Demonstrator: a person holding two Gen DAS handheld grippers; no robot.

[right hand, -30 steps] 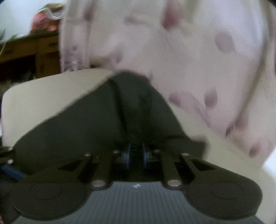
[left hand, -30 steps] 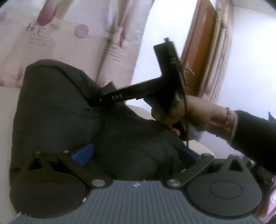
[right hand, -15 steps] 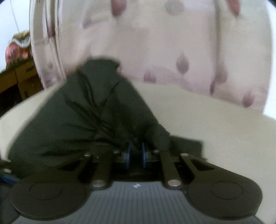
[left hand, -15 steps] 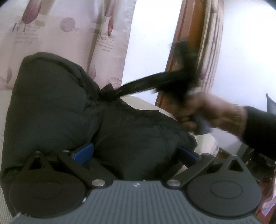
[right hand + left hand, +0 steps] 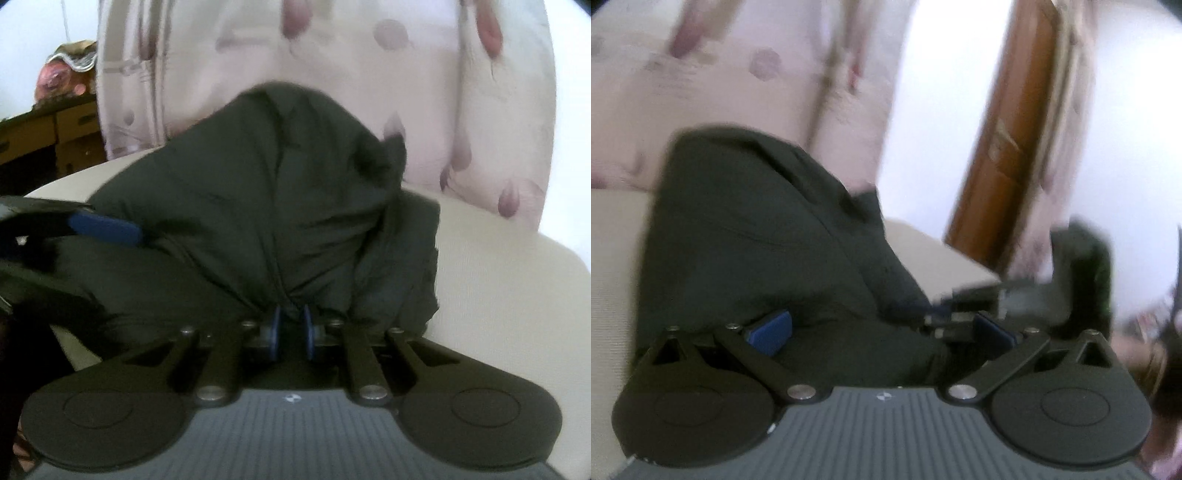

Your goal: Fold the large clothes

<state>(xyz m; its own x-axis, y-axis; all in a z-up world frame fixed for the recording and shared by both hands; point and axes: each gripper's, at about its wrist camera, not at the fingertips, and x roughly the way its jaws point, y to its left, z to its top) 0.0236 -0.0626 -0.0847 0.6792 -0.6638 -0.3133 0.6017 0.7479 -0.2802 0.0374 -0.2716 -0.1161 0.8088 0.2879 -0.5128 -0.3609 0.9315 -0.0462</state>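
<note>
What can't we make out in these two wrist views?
- Left wrist view: right gripper is motion-blurred at the right edge; its grip is unreadable there.
- Left wrist view: left gripper pads stand wide around the dark garment; whether they press on it is unclear.
- Right wrist view: the gripper body hides the garment's near edge.
- Both views: the garment type is unclear.

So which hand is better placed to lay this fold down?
Right, probably. The right gripper is shut on a bunched edge of the dark garment; the left gripper is open, its fingers straddling the cloth on the cream surface.
</note>
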